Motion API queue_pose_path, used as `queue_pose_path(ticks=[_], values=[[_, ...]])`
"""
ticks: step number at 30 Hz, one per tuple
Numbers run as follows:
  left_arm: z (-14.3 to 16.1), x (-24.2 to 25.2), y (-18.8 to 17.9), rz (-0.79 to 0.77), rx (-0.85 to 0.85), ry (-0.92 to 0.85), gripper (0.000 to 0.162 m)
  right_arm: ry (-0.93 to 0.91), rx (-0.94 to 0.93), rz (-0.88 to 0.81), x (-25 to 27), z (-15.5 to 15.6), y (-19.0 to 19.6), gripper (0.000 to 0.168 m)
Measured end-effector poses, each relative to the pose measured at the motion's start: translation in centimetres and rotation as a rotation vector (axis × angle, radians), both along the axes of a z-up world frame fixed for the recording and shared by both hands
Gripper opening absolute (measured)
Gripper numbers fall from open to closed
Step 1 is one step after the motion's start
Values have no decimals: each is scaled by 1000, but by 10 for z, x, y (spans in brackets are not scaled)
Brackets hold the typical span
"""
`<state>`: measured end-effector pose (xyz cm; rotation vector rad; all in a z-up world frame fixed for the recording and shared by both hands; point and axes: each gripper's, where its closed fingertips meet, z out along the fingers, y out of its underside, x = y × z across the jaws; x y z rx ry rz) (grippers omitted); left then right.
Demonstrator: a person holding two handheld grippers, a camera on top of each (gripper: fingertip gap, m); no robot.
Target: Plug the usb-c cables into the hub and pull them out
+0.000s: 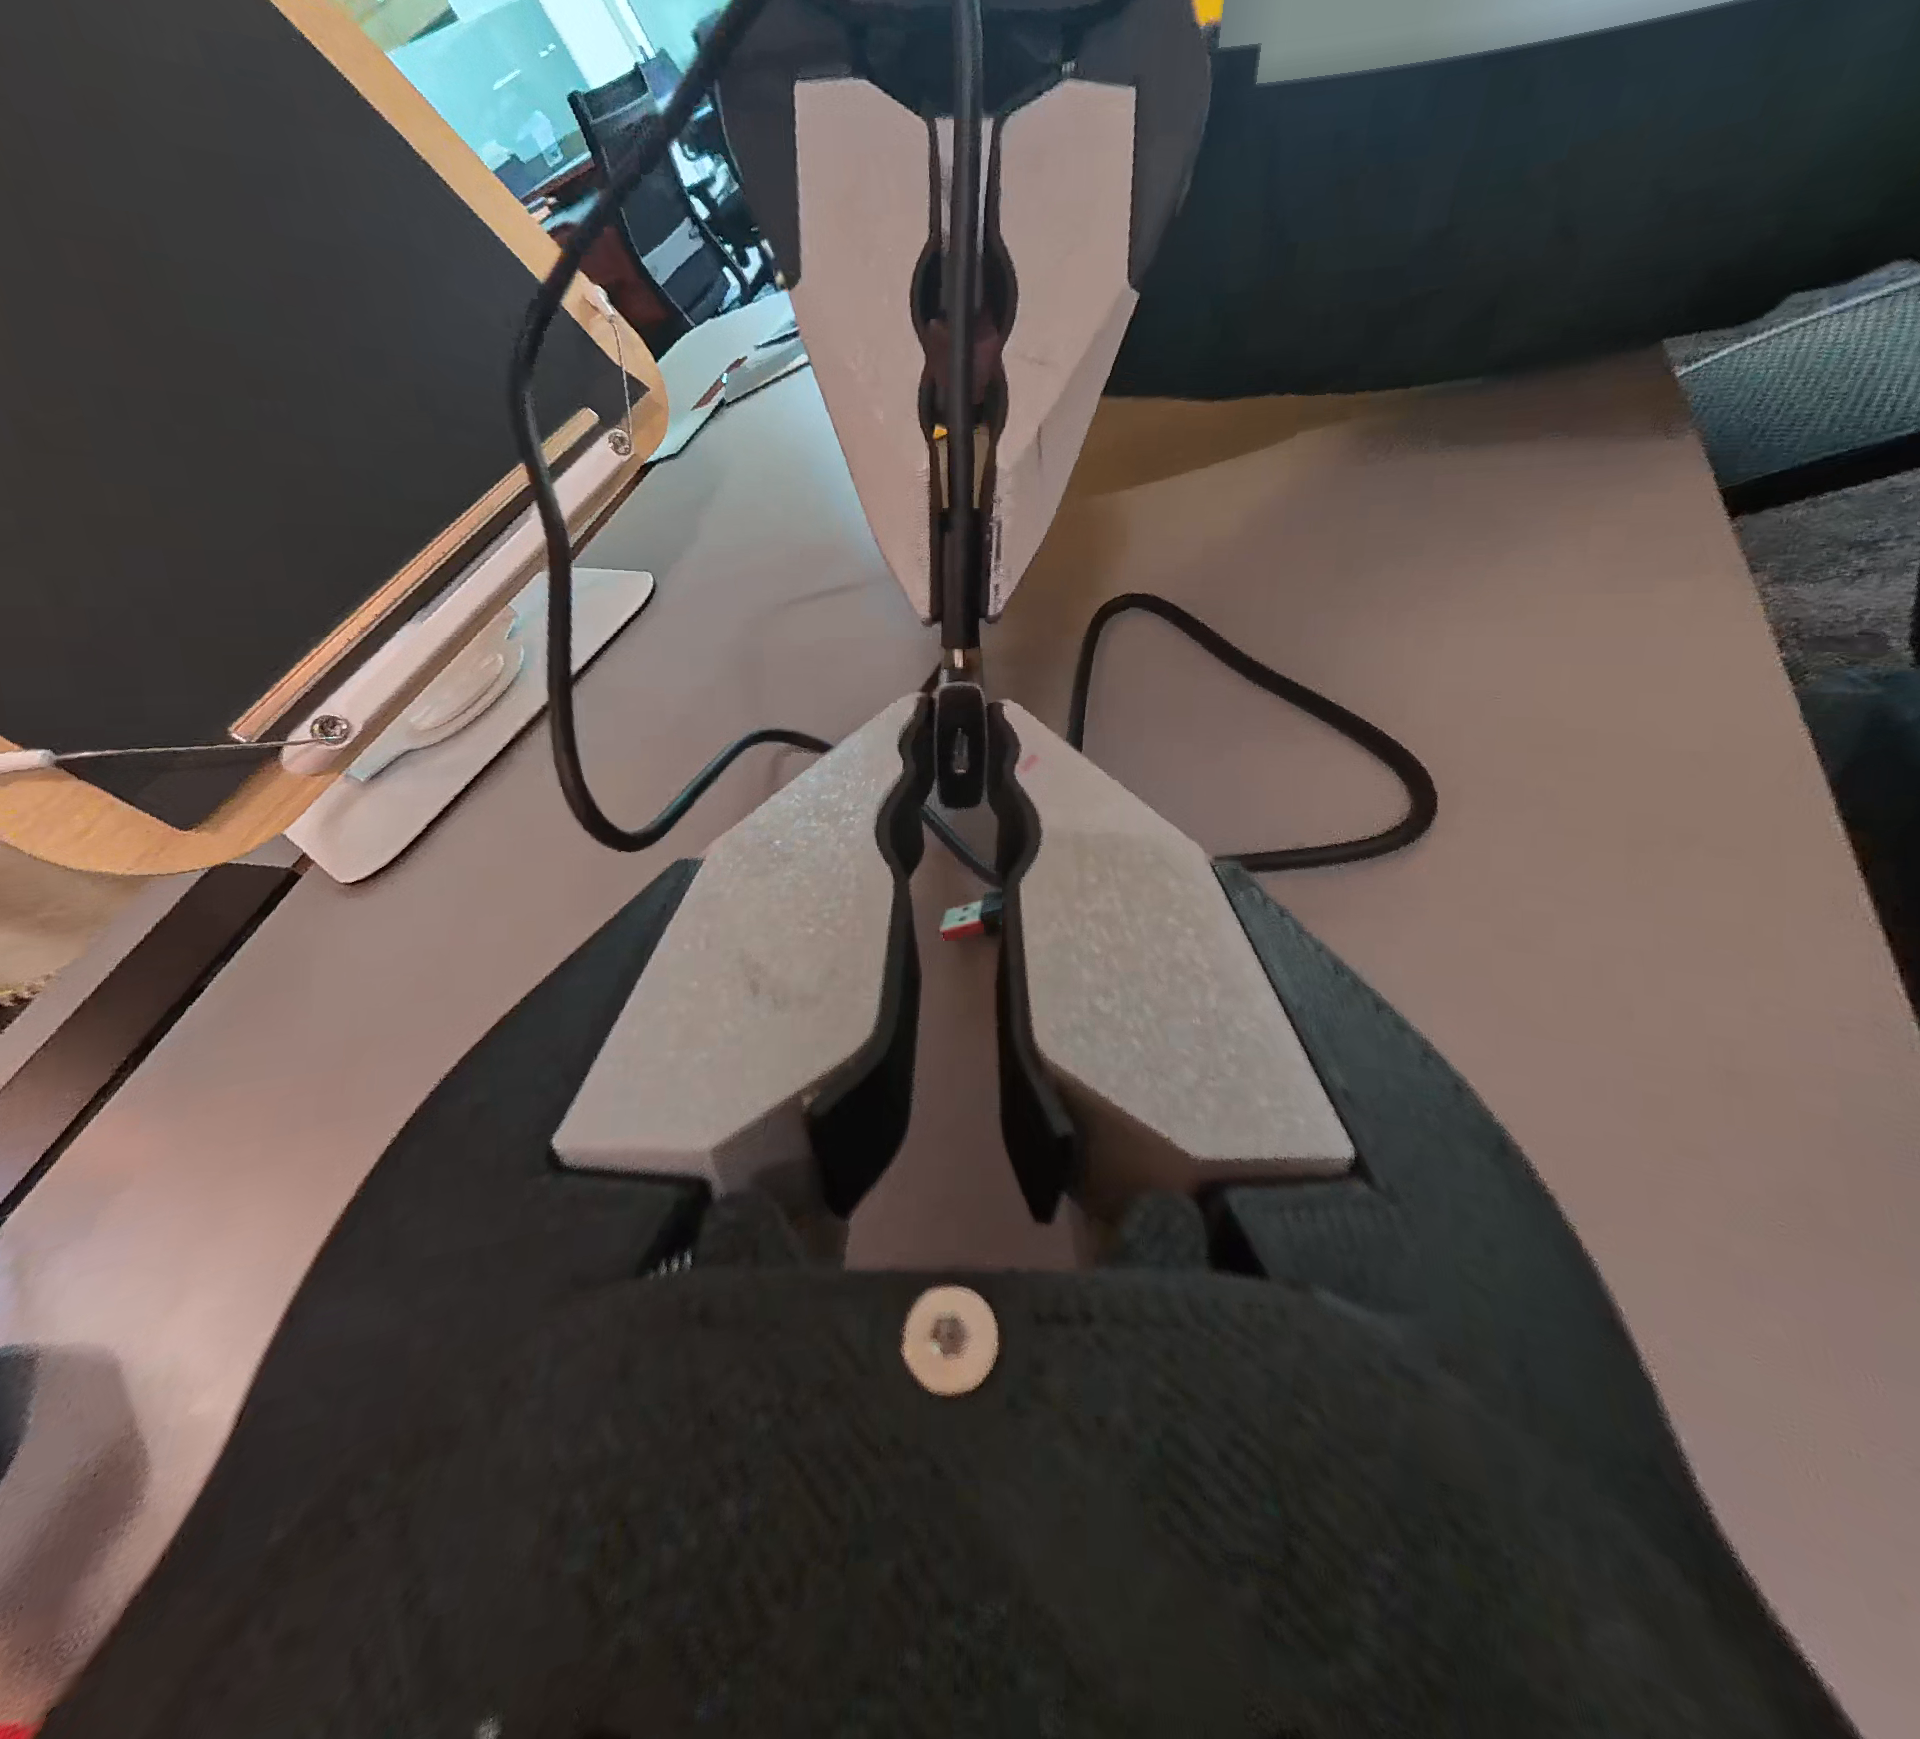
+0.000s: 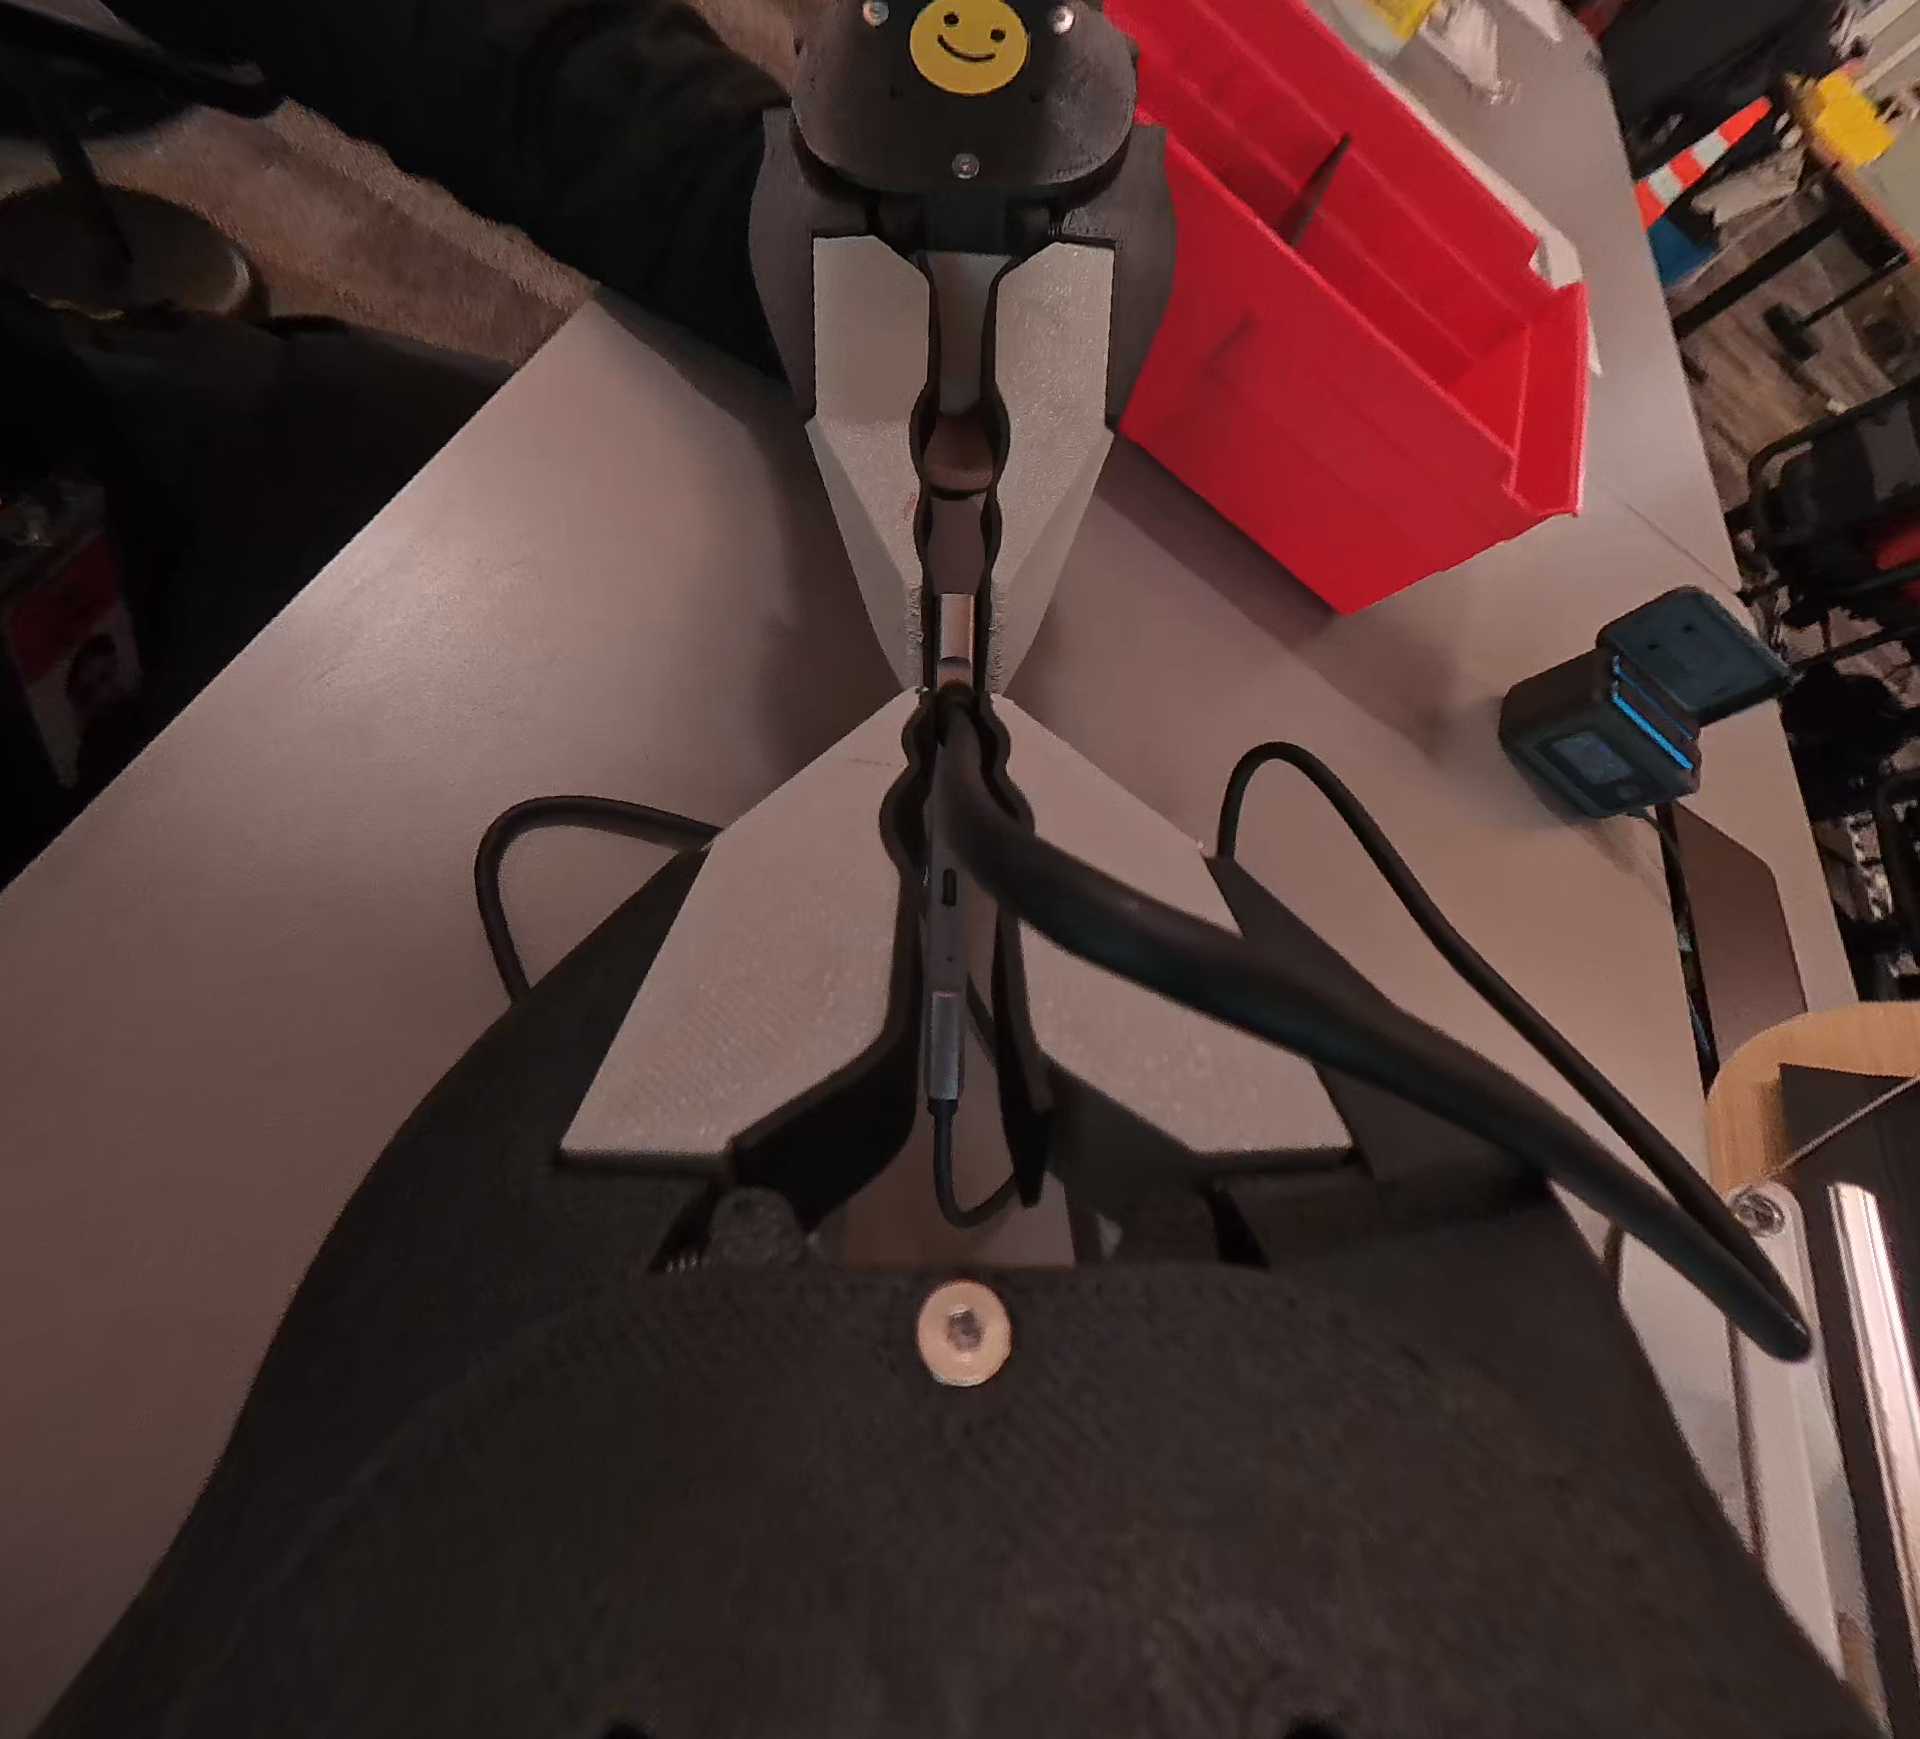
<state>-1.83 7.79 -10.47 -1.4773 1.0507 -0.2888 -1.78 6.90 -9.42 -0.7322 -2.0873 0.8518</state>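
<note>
My left gripper [image 1: 956,713] is shut on a small dark hub [image 1: 956,749], held above the brown table [image 1: 1455,858]. My right gripper [image 1: 961,619] reaches in from the far side, tip to tip with it, and is shut on a black usb-c cable [image 1: 966,339]. The cable's plug [image 1: 961,650] touches the hub's end; I cannot tell how deep it sits. In the right wrist view my right gripper [image 2: 951,713] holds the cable [image 2: 1143,941] and faces the left gripper [image 2: 954,676] holding the grey hub [image 2: 954,635]. A thin lead ends in a red-tipped plug [image 1: 971,920].
A second black cable [image 1: 1351,754] loops on the table. A red bin [image 2: 1351,339] and a small black camera [image 2: 1621,723] stand beyond the grippers. A wood-framed black screen [image 1: 208,339] on a white base [image 1: 582,619] stands to the left. A dark sleeve [image 2: 468,79] holds the left gripper. My two grippers' fingertips are within a few centimetres of each other.
</note>
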Motion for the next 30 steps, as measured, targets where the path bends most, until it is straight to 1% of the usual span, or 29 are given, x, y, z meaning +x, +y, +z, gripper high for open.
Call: queue_pose_path(ticks=[9,11,15,20,23,25,28,29,30], values=[[-1,-3,2,19,-24,-11,6,-1,-125,14,-5,-2,3,5],[-4,-5,4,33,-19,16,6,-11,-146,1,-6,-5,5,5],[-2,-8,10,43,-2,-6,7,16,-236,-25,-10,-1,9,4],[3,-7,11,50,41,-18,7,28,-196,-70,-6,5,14,7],[5,-10,11,51,44,-40,7,34,-203,-90,-3,7,17,21],[6,-8,11,42,38,-60,7,13,-195,-94,-3,3,17,25],[9,-1,6,-2,18,-104,7,-15,-115,-136,-10,-11,22,21],[10,-2,6,-1,17,-113,7,-37,-79,-141,-11,-18,23,18],[10,-3,8,7,15,-117,7,-51,-53,-136,-11,-23,22,8]])
